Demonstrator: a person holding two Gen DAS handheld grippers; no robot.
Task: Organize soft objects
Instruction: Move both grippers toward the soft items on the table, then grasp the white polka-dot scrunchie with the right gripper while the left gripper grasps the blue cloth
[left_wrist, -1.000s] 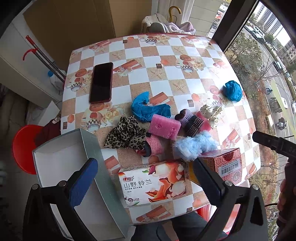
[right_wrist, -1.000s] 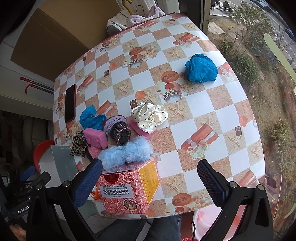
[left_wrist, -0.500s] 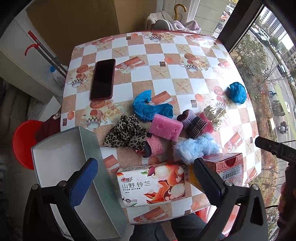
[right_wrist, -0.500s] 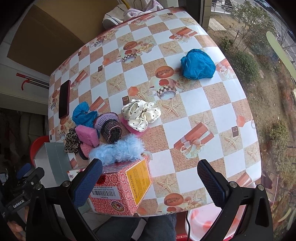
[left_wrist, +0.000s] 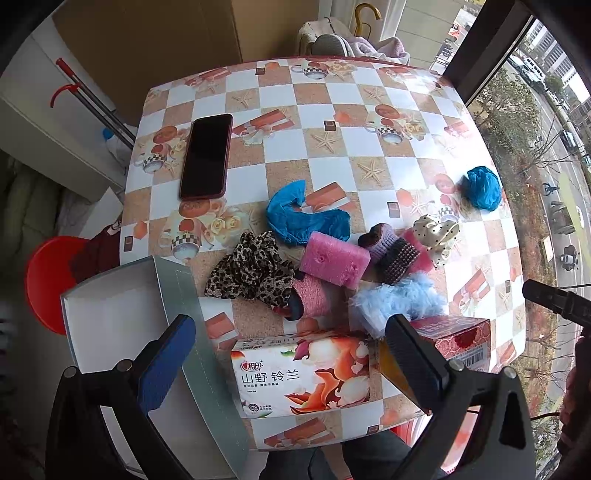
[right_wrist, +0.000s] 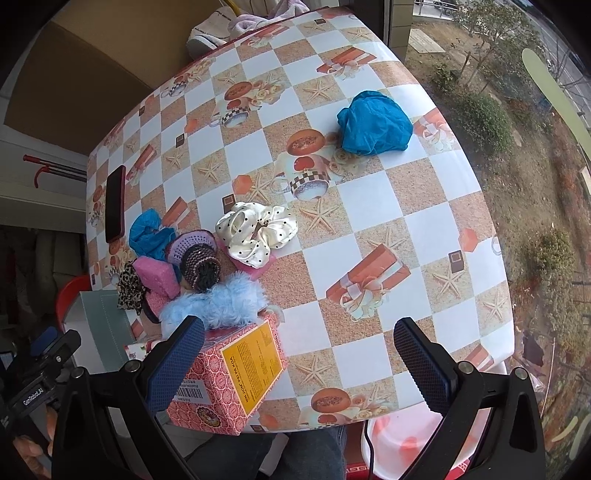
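Note:
Soft things lie in a heap on the checked table (left_wrist: 332, 155): a leopard scrunchie (left_wrist: 251, 271), a pink sponge (left_wrist: 334, 258), a crumpled blue cloth (left_wrist: 303, 218), a knitted purple piece (left_wrist: 391, 249), a fluffy light-blue scrunchie (left_wrist: 399, 299) and a white dotted scrunchie (right_wrist: 258, 232). A second blue cloth (right_wrist: 373, 123) lies apart at the far right. My left gripper (left_wrist: 291, 362) is open above the near edge, empty. My right gripper (right_wrist: 299, 365) is open and empty too, above the near right part of the table.
An open white box (left_wrist: 122, 332) stands at the near left table edge. A tissue pack (left_wrist: 303, 373) and a red carton (right_wrist: 229, 380) sit at the near edge. A black phone (left_wrist: 207, 155) lies far left. A red stool (left_wrist: 44, 280) is beside the table.
Both grippers have drawn back and up a little, so the table looks smaller. Nothing on the table has moved. Both stay open.

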